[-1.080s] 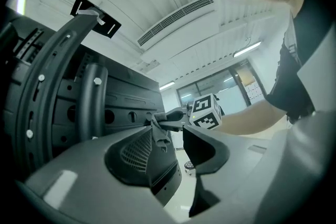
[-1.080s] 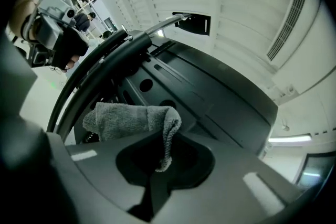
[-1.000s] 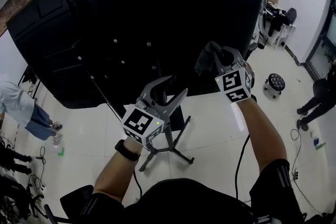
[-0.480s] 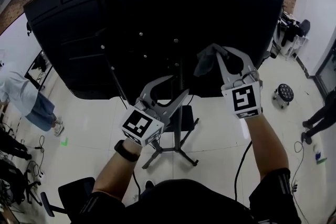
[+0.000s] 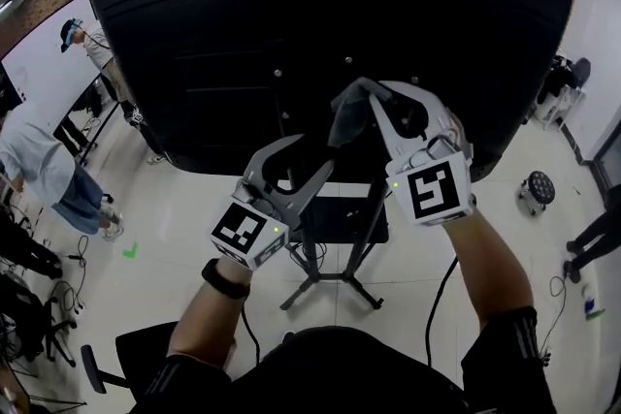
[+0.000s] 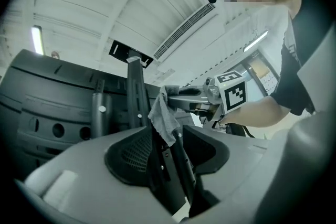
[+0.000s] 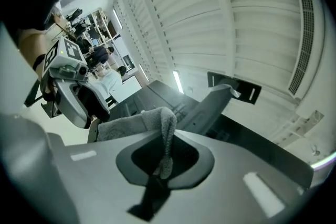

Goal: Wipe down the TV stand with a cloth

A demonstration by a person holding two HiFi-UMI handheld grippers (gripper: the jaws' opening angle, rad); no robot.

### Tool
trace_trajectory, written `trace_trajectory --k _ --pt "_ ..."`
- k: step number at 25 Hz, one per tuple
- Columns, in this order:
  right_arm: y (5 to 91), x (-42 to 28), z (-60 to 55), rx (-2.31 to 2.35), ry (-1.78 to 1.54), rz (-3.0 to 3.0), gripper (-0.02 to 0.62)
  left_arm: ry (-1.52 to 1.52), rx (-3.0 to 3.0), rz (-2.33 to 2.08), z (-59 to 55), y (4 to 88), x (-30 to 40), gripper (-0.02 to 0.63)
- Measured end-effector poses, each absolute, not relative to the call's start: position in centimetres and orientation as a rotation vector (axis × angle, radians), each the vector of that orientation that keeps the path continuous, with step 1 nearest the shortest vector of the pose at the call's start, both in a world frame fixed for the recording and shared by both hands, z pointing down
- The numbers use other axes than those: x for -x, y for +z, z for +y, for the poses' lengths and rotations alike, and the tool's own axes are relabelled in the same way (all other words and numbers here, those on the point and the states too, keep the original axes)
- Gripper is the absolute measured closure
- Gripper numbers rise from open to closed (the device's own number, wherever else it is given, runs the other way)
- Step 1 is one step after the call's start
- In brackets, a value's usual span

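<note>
The big black TV back [image 5: 243, 44] fills the upper head view on its stand, whose post [image 5: 367, 226] drops to splayed legs [image 5: 330, 282] on the white floor. My right gripper [image 5: 361, 100] is shut on a grey cloth [image 5: 346, 118] and holds it up against the lower middle of the panel. The cloth [image 7: 137, 124] drapes down through the right gripper's [image 7: 164, 140] jaws. My left gripper [image 5: 325, 160] is shut and holds nothing, just below and left of the cloth. From the left gripper [image 6: 160, 134], the cloth [image 6: 164, 118] hangs by the stand's column [image 6: 135, 93].
Two people stand at the left [image 5: 39, 172] [image 5: 87, 48], and another person [image 5: 594, 236] is at the right edge. A small wheeled stool [image 5: 537, 192] sits at the right. A black chair [image 5: 126, 366] is by my lower left. Cables trail over the floor.
The view has swung so the TV back sits more centred. Both grippers have risen towards the panel. The right gripper has carried the cloth up and to the left.
</note>
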State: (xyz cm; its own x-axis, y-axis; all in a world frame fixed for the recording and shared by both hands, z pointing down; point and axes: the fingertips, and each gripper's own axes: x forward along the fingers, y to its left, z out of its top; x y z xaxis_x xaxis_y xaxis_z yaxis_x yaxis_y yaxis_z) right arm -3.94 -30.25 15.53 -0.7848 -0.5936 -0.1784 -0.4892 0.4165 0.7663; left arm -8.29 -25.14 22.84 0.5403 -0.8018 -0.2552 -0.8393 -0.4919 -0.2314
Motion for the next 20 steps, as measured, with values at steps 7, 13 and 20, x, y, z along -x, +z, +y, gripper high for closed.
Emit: trace_trajectory --k 7,13,20 --pt "14.5 15.4 -27.4 -0.872 -1.399 -2.514 0.577 0.17 2.361 1.438 -22.5 22.2 17.9 0.403" --pt "15.2 24.7 -26.7 -0.771 -1.448 -2.464 0.577 0.162 2.328 1.511 -21.0 22.2 24.6 0.403" --pt "16.3 32.7 -27.5 -0.72 -1.438 -2.369 0.577 0.159 2.308 1.543 -20.4 23.8 30.1 0.403"
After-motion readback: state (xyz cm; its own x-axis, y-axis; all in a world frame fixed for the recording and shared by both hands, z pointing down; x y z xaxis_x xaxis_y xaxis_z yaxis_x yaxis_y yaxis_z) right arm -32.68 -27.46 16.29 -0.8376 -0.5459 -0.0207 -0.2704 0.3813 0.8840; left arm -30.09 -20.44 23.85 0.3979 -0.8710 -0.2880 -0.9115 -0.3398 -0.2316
